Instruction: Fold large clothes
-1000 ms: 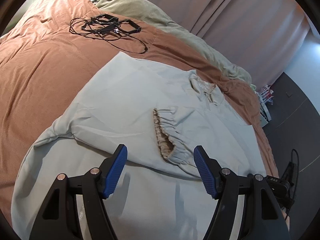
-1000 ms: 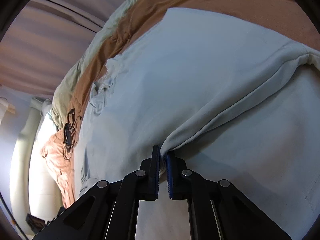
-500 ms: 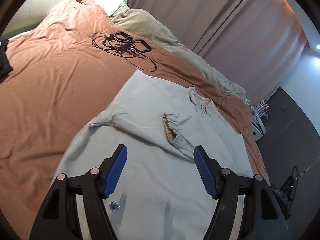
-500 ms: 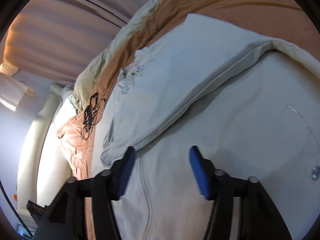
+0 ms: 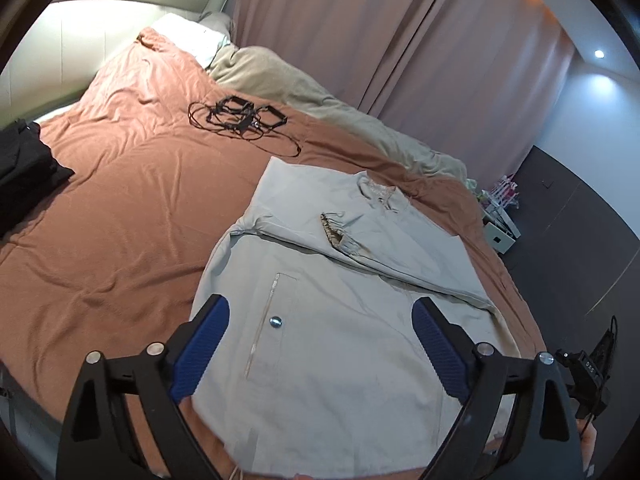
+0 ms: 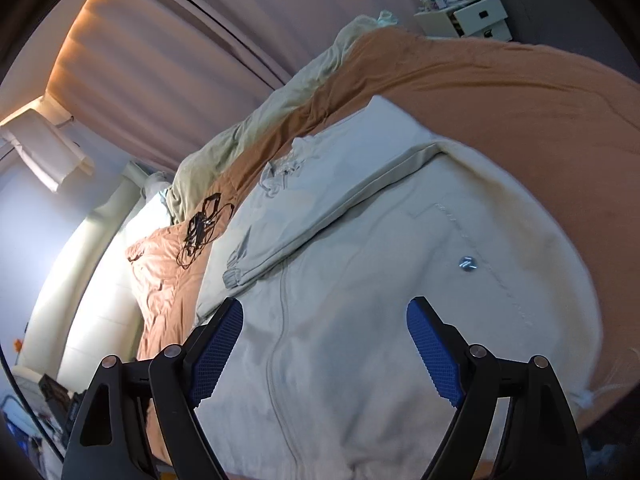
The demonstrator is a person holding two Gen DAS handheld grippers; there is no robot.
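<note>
A pale grey-green zip jacket (image 5: 340,312) lies flat, front up, on the rust-brown bedspread (image 5: 120,208); it also shows in the right wrist view (image 6: 360,300). One sleeve is folded across its chest, with the gathered cuff (image 5: 338,234) near the collar (image 5: 376,190). In the right wrist view the sleeve cuff (image 6: 236,272) lies near the zip. My left gripper (image 5: 320,340) is open and empty above the jacket's lower part. My right gripper (image 6: 324,348) is open and empty above the jacket's hem area.
A tangle of black cable and straps (image 5: 240,118) lies on the bedspread beyond the jacket. Dark folded clothes (image 5: 24,172) sit at the left edge. A beige blanket (image 5: 304,100) runs along the curtain side. A small white drawer unit (image 6: 464,12) stands past the bed.
My right gripper let go of the sleeve, opened and drew back. Both grippers pulled back, so more of the jacket and bed shows. The sleeve now rests across the chest.
</note>
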